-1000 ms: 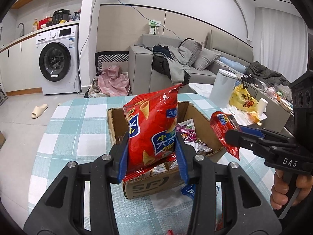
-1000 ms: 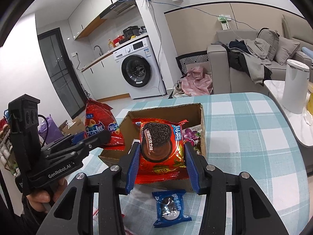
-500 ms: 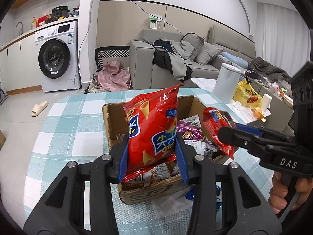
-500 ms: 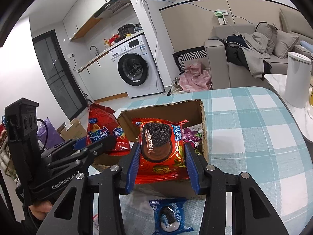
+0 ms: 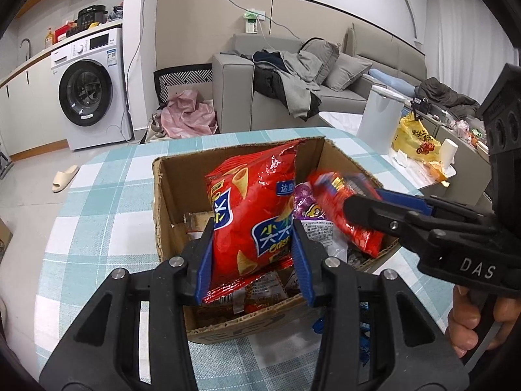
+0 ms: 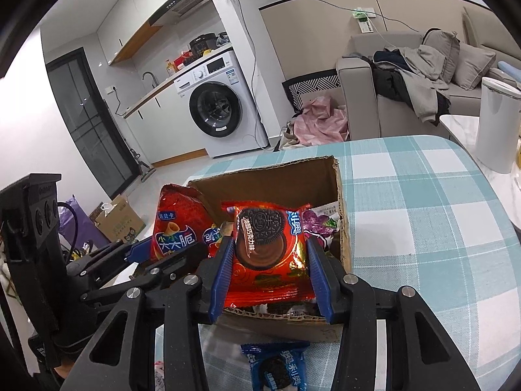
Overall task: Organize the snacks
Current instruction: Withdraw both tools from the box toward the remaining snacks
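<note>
You have two grippers in play and each one carries one bag. Your left gripper (image 5: 252,254) has its blue pads clamped on a red bag of corn snacks (image 5: 252,215), held upright over the open cardboard box (image 5: 169,192). Your right gripper (image 6: 270,270) is clamped on a red bag of chocolate sandwich cookies (image 6: 268,254), also held over the box, at its near edge.

Inside the box you can make out one purple packet (image 6: 317,223) against the right wall and several more wrappers on the bottom, too jumbled to count. One blue cookie packet (image 6: 278,366) lies outside on the table, just in front of the box, below your right gripper.

The box sits on one table covered with a teal and white checked cloth (image 6: 423,215). Beyond it the room holds one white washing machine (image 5: 89,89) under a counter, one grey sofa (image 5: 293,75) heaped with clothes and cushions, one pink cloth bundle (image 5: 190,119) on the floor, one beige slipper (image 5: 65,177), one white bin (image 5: 379,119) and one yellow bag (image 5: 415,137) on a side table.
</note>
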